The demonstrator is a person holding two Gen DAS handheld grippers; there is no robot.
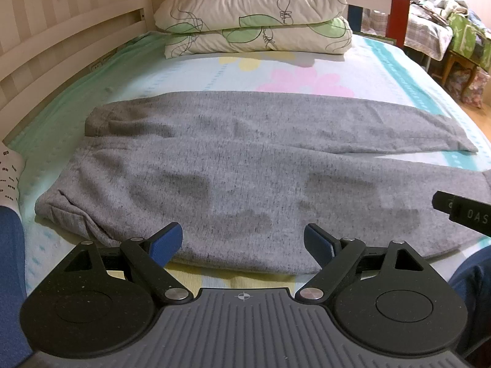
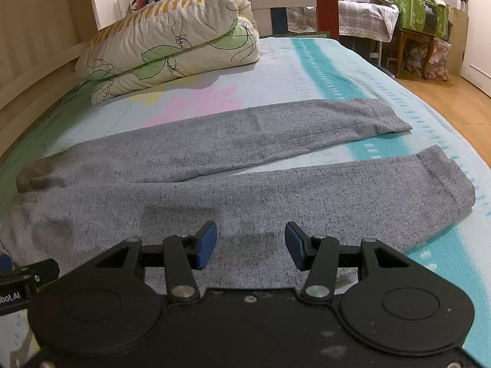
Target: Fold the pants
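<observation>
On the bed [image 1: 383, 70], the grey pants [image 1: 245, 168] lie flat, legs side by side, unfolded. The left gripper [image 1: 244, 245] and right gripper [image 2: 251, 245] hover above the near leg, jaws apart and empty. Folding seems not yet begun; next, each must likely pinch the near edge.

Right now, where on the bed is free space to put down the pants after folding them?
The widest bare patch of bed sheet lies between the folded quilt and the far leg of the grey pants. A narrower strip runs past the leg cuffs to the bed edge. The near side is crowded: pants under both open grippers.
</observation>
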